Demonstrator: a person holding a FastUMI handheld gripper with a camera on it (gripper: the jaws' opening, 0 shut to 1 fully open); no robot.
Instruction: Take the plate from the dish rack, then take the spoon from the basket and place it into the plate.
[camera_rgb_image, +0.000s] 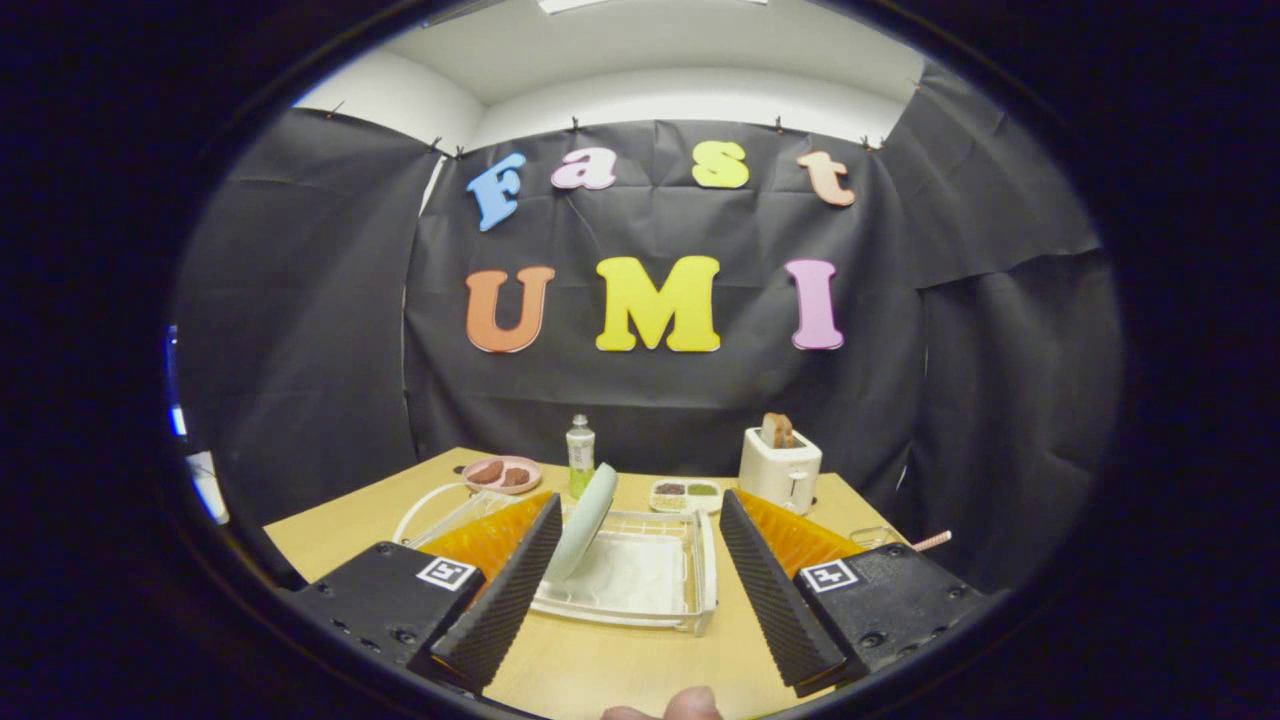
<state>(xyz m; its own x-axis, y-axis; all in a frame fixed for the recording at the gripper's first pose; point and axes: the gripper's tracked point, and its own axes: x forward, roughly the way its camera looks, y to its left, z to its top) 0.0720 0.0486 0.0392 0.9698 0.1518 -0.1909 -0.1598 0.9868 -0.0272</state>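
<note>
A pale green plate (586, 520) stands on edge, leaning in a white dish rack (655, 585) on the wooden table. It sits just ahead of my gripper (640, 590), close to the left finger. The gripper is open, fingers spread wide, nothing between them. A pink-handled utensil (930, 541), possibly the spoon, pokes out beyond the right finger by a clear container (872, 536); most of it is hidden.
Beyond the rack stand a green-labelled bottle (580, 456), a pink dish with brown pieces (501, 473), a small divided tray (686, 493) and a white toaster with bread (780, 465). A fingertip (690, 704) shows at the near table edge. Black cloth walls surround the table.
</note>
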